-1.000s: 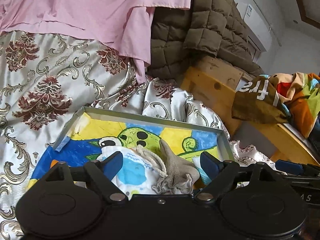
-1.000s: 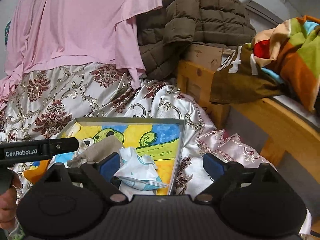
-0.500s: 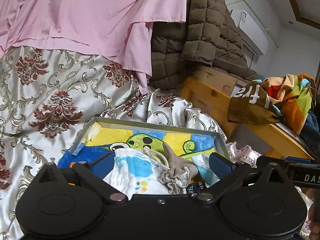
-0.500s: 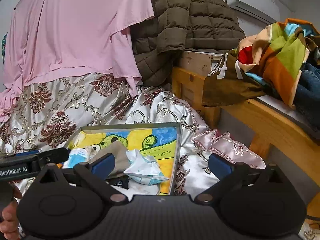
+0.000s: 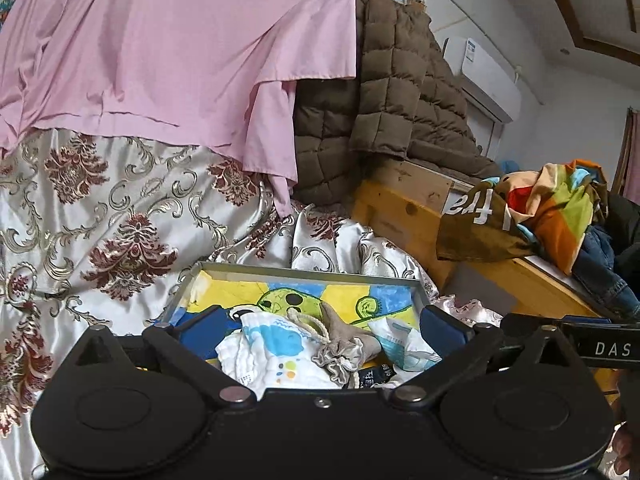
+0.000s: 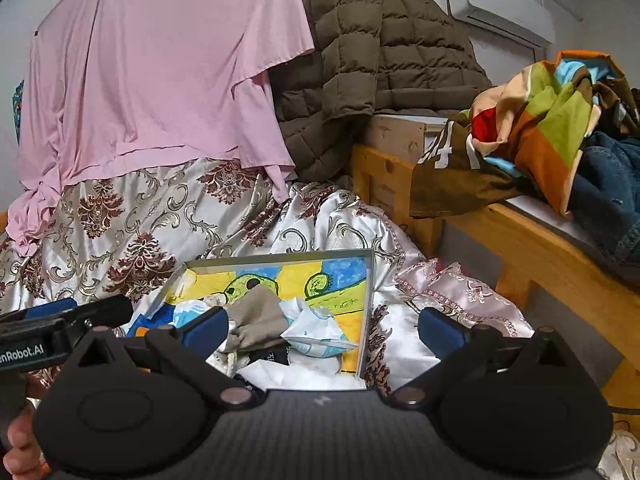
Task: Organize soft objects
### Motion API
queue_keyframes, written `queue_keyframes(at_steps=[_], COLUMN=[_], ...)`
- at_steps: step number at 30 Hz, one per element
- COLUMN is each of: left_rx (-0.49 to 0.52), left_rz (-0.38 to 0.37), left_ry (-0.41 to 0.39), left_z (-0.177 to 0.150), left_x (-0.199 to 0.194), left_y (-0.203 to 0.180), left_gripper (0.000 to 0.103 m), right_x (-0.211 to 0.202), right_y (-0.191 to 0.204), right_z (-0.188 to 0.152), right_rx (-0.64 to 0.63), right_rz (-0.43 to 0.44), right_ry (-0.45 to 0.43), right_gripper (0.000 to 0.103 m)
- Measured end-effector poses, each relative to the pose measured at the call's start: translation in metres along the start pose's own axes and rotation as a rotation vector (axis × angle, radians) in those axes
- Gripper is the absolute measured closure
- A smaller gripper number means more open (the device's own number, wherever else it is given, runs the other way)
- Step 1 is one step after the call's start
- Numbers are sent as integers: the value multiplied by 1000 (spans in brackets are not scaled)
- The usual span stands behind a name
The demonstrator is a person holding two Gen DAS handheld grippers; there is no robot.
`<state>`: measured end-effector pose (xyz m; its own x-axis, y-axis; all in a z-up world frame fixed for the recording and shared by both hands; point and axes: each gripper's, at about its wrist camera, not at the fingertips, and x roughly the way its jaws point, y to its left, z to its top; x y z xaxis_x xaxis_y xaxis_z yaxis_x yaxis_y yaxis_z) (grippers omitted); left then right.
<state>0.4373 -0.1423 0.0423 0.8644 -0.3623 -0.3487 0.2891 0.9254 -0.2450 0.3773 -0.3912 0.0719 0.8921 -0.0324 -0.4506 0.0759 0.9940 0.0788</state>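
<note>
Blue pads tip both tongs, and each pair stands wide apart with nothing between them. The left gripper (image 5: 320, 322) hovers at the near edge of a shallow metal tray (image 5: 304, 270) with a yellow, blue and green cartoon floor. The right gripper (image 6: 322, 324) hangs beside it, over the tray's right rim.

Inside the tray lie the soft things: a white cloth with blue print (image 5: 266, 350) on the left, a beige drawstring pouch (image 5: 344, 344) in the middle touching it, and a crumpled white-and-blue packet (image 6: 314, 330) to the right.

The tray rests on a silver satin spread with maroon flowers (image 5: 100, 220). Farther off hang a pink sheet (image 5: 168, 52) and a brown quilted jacket (image 5: 400, 88). At right, a wooden bed frame (image 6: 540, 248) carries a multicoloured blanket (image 6: 548, 120).
</note>
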Motion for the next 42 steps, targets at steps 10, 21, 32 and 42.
queue_keyframes(at_steps=[10, 21, 32, 42], left_rx=[27, 31, 7, 35], left_rz=[42, 94, 188, 239], left_ry=[-29, -61, -84, -111], left_z=[-8, -23, -42, -65], left_x=[-34, -64, -99, -140], left_y=[-9, -8, -2, 0], left_gripper=[1, 1, 1, 1], right_x=[-31, -60, -91, -125], right_y=[4, 11, 15, 38], right_z=[-11, -36, -61, -84], right_rx=[11, 10, 19, -40], right_rz=[-7, -14, -11, 1], right_ry=[-26, -76, -138, -203], right_gripper=[0, 0, 0, 0])
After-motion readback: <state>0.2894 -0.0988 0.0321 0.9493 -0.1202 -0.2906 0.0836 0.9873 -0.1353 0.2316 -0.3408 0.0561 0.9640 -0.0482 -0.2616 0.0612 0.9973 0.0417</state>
